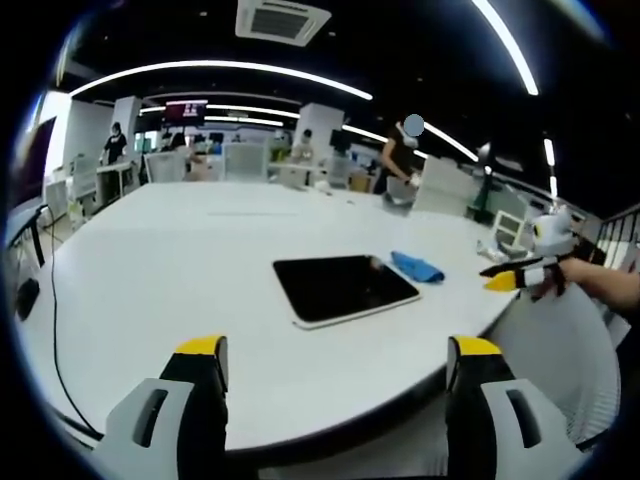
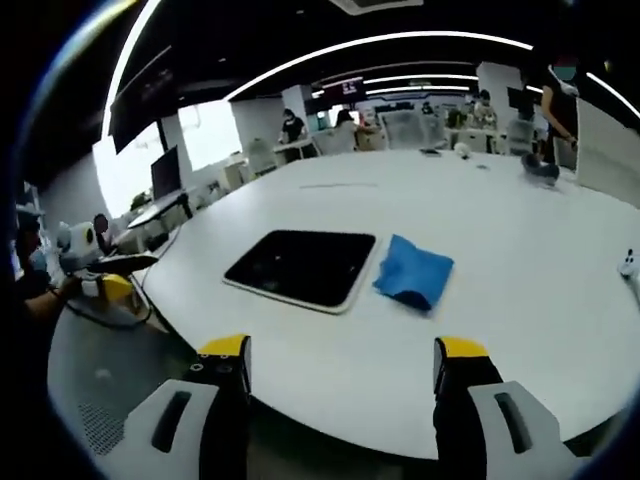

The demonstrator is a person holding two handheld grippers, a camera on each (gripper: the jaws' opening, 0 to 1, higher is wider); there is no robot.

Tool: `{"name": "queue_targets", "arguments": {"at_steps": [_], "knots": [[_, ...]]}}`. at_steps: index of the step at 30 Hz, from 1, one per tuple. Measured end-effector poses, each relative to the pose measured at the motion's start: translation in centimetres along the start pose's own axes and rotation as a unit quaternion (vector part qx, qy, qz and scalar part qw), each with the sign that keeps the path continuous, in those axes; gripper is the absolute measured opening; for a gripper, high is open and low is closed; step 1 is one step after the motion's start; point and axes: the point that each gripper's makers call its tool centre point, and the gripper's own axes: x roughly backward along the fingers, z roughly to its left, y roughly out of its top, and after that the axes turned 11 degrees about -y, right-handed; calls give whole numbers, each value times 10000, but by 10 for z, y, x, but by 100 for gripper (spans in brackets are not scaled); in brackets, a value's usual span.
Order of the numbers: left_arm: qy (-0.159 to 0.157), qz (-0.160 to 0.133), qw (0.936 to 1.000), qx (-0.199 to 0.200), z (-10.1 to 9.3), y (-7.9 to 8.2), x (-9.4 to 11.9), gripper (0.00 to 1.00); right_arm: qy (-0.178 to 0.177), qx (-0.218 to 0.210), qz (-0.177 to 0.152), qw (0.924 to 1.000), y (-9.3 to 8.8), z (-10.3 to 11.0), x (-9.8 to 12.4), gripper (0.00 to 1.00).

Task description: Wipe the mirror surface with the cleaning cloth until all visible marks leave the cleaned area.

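Observation:
A dark mirror [image 1: 345, 288] in a thin white frame lies flat on the big white table [image 1: 190, 240], with a crumpled blue cleaning cloth [image 1: 417, 266] just off its far right corner. My left gripper [image 1: 338, 362] hovers open near the table's edge, short of the mirror, holding nothing. A hand brings the right gripper [image 1: 518, 276] in from the right. In the right gripper view the mirror [image 2: 300, 268] sits left of the cloth [image 2: 413, 272], almost touching it. My right gripper [image 2: 343, 365] is open and empty, back from both. The left gripper [image 2: 112, 276] shows at the far left.
The white table [image 2: 520, 250] stretches far back. A black cable [image 1: 52, 300] runs over its left edge. A small white object [image 2: 630, 263] lies at the right side. People, desks and chairs stand in the background beyond the table.

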Motion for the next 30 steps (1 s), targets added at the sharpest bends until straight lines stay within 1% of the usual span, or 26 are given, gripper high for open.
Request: {"name": "queue_targets", "arguments": {"at_steps": [1,3,4,5,7,9,11,13,15,17,19,22,25,26,27,28,30], "knots": [[-1,30,10000,-10,0,-1,0,91,-18,13,19,10000,-3,1,3,80],[28,15,10000,1,0,-1,1,91,-31,-13,23,10000,-7,0,6,81],[47,-7,10000,11,1,-1,1,91,-23,-139,58,9999,-10,0,7,81],[67,-4,10000,17,1,-1,1,91,-13,-242,75,9997,-10,0,7,83],[86,21,10000,12,2,-1,1,92,24,-255,57,9997,-8,0,6,86],[81,69,9999,33,2,-2,0,92,52,-105,-30,9999,-5,3,5,90],[102,102,9999,84,3,-4,1,93,152,21,-2,9999,-7,6,5,92],[136,106,9998,107,4,-5,2,93,250,-19,6,9997,-7,9,6,93],[169,97,9997,112,5,-5,2,94,199,45,-4,9998,-7,7,6,97],[226,18,9997,100,7,-2,3,98,181,182,-78,9996,-4,8,5,99],[251,-7,9996,93,8,-2,3,99,185,255,-72,9995,-5,8,4,100],[203,73,9997,134,7,-4,2,99,248,214,35,9995,-8,9,4,100],[178,54,9998,109,6,-3,1,99,244,197,-93,9995,-4,9,4,100],[165,48,9998,104,6,-3,1,99,241,187,-102,9995,-3,9,4,100],[156,41,9998,102,5,-3,1,99,208,142,-44,9997,-5,8,4,100],[166,-3,9998,121,6,-1,0,99,213,84,84,9997,-9,7,4,100],[219,-117,9997,86,7,3,1,99,197,52,80,9998,-8,6,3,100]]}}
